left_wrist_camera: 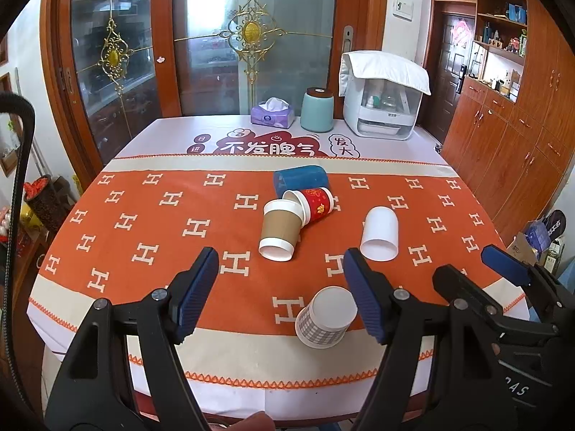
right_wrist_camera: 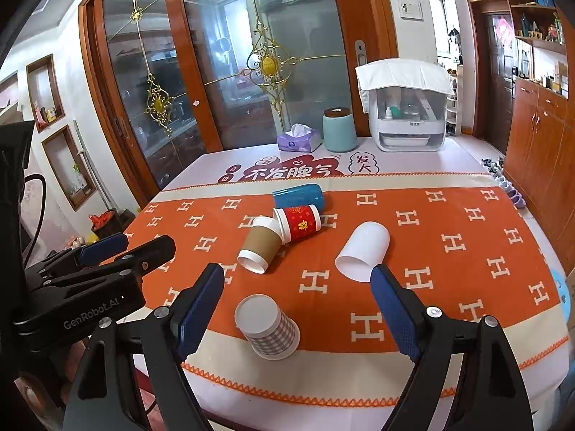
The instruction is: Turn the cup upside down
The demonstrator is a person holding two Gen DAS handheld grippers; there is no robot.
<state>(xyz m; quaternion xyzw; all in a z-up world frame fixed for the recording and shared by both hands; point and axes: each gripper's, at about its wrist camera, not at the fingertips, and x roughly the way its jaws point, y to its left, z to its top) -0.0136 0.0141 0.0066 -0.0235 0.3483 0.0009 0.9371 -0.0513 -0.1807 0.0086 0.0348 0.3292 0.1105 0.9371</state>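
Observation:
Several cups are on the orange patterned tablecloth. A checked paper cup stands upside down near the front edge. A brown-sleeved cup, a red cup, a blue cup and a white cup lie on their sides. My left gripper is open and empty above the front edge, with the checked cup between its fingers. My right gripper is open and empty, also framing the checked cup.
At the table's back stand a purple tissue box, a teal canister and a white appliance with a towel. Glass sliding doors are behind. Wooden cabinets line the right. The right gripper shows in the left wrist view.

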